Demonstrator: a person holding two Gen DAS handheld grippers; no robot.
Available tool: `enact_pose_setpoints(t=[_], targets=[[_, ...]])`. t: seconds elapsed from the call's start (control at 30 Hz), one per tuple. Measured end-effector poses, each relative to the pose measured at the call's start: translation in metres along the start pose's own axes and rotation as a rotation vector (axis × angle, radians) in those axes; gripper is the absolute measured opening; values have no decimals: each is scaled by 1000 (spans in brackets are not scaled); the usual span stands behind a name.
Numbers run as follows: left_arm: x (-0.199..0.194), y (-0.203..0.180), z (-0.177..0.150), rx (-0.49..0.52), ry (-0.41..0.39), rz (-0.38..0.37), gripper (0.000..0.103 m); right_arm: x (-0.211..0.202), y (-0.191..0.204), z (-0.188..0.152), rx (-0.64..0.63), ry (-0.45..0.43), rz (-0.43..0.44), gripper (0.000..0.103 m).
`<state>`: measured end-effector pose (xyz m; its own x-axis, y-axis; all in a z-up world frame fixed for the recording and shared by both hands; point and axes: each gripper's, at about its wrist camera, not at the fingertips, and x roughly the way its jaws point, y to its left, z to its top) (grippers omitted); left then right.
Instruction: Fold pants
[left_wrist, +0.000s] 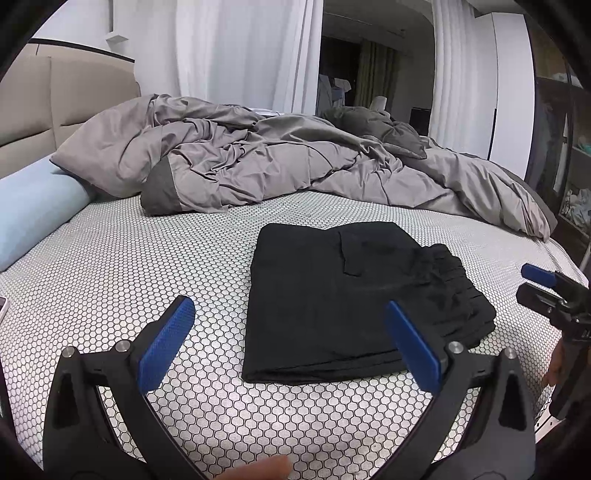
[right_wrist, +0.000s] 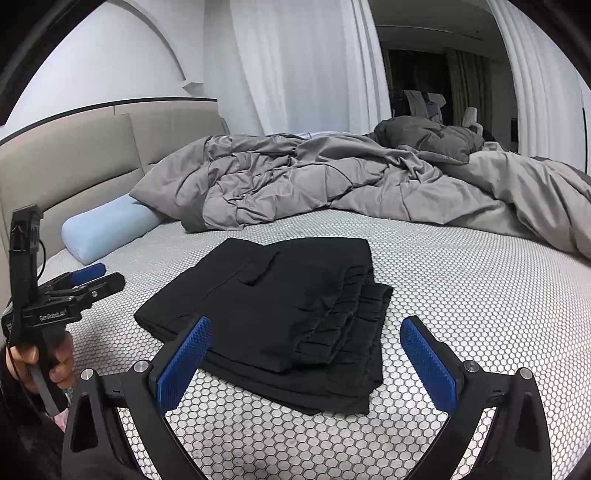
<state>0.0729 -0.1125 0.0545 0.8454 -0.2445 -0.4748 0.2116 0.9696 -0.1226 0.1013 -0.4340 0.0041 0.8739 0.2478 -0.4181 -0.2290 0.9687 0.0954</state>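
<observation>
We see the black pants (right_wrist: 280, 314) folded into a compact rectangle, lying flat on the honeycomb-patterned mattress (right_wrist: 461, 288) of the bed, elastic waistband uppermost. The left gripper (left_wrist: 290, 343) and right gripper (right_wrist: 304, 347) are both held just short of the pants, each with its blue-padded jaws spread wide and holding nothing. Behind the pants lie a rumpled grey duvet (left_wrist: 258, 158) and a light blue pillow (right_wrist: 107, 232).

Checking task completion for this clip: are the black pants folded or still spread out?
Folded. The black pants lie as a compact stacked rectangle on the mattress, waistband layers showing at one edge; both grippers are open and clear of them.
</observation>
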Motion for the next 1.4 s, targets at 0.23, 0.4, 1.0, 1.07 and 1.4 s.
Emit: enact_pose_setpoints(t=[0.23,0.4,1.0,1.07,1.4], targets=[[-4,1,-2,-10,-11,18,102,-8,-3,4,26,-32,16,103],[-5,0,-3,-26,-2,28,102,-4,1,2,13,-21,18,103],[-3,-4,-8,-3,17,44,102,-15,-4,8,19,-102,50,103],[-2,-2,-8,-7,22,40,102,-14,-2,9,12,-103,44,103],[3,9,-7,-40,34,47,102,6,10,6,-22,-49,48,103]])
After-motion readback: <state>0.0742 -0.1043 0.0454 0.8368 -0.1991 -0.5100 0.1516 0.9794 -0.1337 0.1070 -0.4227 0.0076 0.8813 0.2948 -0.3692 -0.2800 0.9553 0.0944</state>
